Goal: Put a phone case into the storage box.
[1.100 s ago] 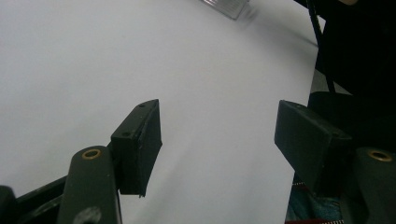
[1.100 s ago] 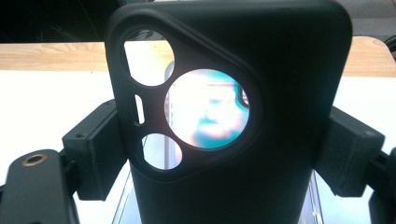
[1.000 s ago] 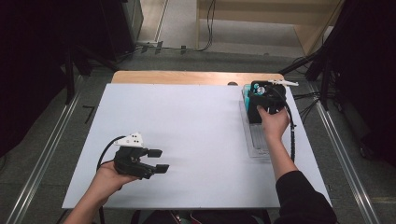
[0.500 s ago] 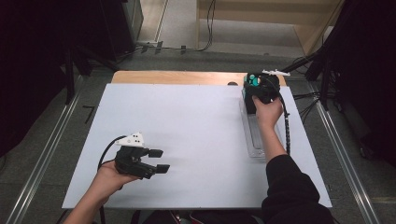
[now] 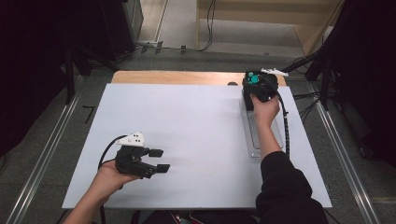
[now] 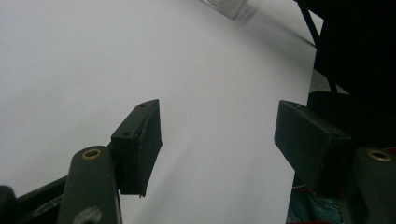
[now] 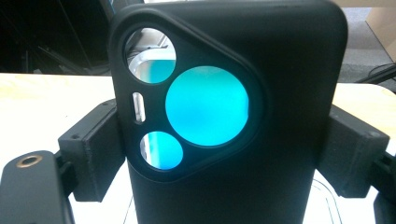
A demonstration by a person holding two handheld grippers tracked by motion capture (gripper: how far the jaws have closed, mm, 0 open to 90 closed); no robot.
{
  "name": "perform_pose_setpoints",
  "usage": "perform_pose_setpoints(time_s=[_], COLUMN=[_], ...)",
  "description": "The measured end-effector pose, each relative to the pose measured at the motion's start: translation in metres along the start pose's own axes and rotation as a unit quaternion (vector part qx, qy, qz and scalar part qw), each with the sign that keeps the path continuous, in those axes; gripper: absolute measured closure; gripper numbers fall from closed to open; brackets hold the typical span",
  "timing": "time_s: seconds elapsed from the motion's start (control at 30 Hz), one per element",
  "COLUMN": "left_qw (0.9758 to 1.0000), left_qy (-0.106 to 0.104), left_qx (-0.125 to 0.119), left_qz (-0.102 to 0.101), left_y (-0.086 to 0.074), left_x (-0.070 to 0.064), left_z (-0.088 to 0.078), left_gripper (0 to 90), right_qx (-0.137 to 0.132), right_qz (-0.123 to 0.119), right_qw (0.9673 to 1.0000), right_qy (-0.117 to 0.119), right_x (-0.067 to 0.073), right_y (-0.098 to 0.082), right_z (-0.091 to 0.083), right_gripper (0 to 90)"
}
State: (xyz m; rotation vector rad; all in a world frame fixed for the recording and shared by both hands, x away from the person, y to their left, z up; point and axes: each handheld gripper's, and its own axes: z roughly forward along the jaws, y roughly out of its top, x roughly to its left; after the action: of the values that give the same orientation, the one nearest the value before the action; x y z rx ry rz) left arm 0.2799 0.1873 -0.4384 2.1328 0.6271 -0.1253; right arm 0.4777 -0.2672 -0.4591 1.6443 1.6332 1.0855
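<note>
1. White sheeting covers the worktop (image 5: pixel 196 126), seen from the high view. The right gripper (image 5: pixel 259 86) has moved from above the clear tray (image 5: pixel 254 140) to the worktop's far right corner. The left gripper (image 5: pixel 140 158) is unchanged near the front left.
2. Left gripper view: its jaws stand spread apart and empty above the white surface.
3. Right gripper view: its jaws pinch a black phone case (image 7: pixel 233 116) by both sides, upright, with teal showing through the camera cut-outs.

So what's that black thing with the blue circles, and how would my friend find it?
Look at the white table, far right corner. There the right gripper grips a black phone case by its sides, above a clear plastic tray. Its turquoise camera holes stand out.
</note>
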Motion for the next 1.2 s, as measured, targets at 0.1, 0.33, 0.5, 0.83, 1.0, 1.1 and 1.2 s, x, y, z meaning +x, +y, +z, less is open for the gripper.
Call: perform_pose_setpoints(time_s=[0.1,0.33,0.5,0.83,1.0,1.1,1.2], left_qw=[1.0,1.0,1.0,1.0,0.9999,0.9999,0.9999], left_qy=[-0.001,0.001,0.002,0.0,0.001,0.001,0.003], left_qx=[0.001,-0.009,-0.009,-0.01,-0.01,-0.01,-0.009], left_qz=[-0.001,0.0,-0.002,-0.001,-0.004,-0.006,-0.007], left_y=[-0.0001,0.001,0.0007,0.001,0.001,0.0012,0.0018], left_x=[0.0003,-0.0004,0.0004,0.0004,0.0015,0.0023,0.003], left_z=[-0.0007,-0.003,-0.0032,-0.0039,-0.004,-0.0036,-0.0032], left_gripper=[32.4,32.4,32.4,32.4,32.4,32.4,32.4], right_qx=[0.005,0.006,0.006,0.005,0.002,0.004,0.007], right_qz=[-0.005,-0.016,-0.013,-0.008,-0.005,0.0,-0.004], right_qw=[0.9999,0.9997,0.9998,0.9999,1.0,1.0,0.9999], right_qy=[-0.013,-0.018,-0.016,-0.011,-0.008,0.004,0.007], right_x=[0.0035,0.006,0.0054,0.0038,0.0038,0.003,0.0034], right_y=[-0.0016,-0.007,-0.007,-0.0074,-0.0058,-0.0048,-0.0033], right_z=[0.0007,0.0038,0.0038,0.0045,0.0032,0.0009,-0.0032], right_gripper=[10.9,10.4,9.6,8.2,0.7,0.0,0.0])
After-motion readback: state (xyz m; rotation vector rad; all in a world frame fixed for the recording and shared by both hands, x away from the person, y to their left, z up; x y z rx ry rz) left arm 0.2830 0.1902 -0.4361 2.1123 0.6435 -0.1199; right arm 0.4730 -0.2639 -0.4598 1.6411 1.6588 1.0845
